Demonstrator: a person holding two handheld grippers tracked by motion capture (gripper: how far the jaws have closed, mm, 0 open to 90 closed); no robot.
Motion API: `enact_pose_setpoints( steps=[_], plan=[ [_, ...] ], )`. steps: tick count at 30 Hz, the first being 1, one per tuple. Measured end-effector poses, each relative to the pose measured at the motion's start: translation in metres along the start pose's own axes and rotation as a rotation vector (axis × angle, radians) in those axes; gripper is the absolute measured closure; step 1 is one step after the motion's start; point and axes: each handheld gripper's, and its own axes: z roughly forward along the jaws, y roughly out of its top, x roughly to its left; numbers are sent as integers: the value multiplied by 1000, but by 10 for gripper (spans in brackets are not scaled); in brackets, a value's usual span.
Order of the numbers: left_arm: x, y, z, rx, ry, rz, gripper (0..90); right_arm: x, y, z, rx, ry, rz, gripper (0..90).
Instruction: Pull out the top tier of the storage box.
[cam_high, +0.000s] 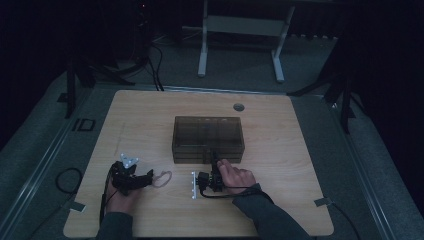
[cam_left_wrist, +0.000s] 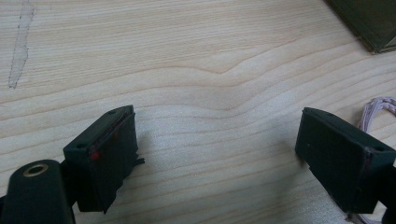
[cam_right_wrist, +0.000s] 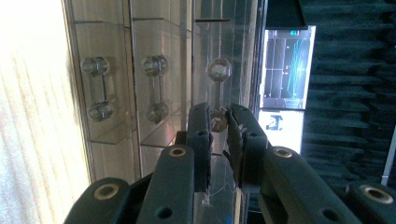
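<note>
3 clear handles (cam_right_wrist: 218, 95) on smoky drawer box (cam_high: 208, 139) (right jaws pinching 1).

A drawer box (cam_high: 208, 139) sits near the middle of the table (cam_high: 280, 200). The right gripper (cam_high: 214, 165) is at its front face, fingers (cam_right_wrist: 201, 135) closed on one drawer handle (cam_right_wrist: 218, 122). The left gripper (cam_high: 131, 177) rests well to the left, with a rubber band (cam_high: 162, 178) just beside it, between the two grippers.
</note>
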Motion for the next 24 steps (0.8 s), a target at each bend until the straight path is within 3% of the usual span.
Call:
enact_pose_setpoints(
  steps=[6,24],
  plan=[
    [0,0,0,1,0,0,133,4,0,0,0,-23,-16,803],
    [0,0,0,1,0,0,133,4,-1,-1,-9,-28,-18,807]
  ],
)
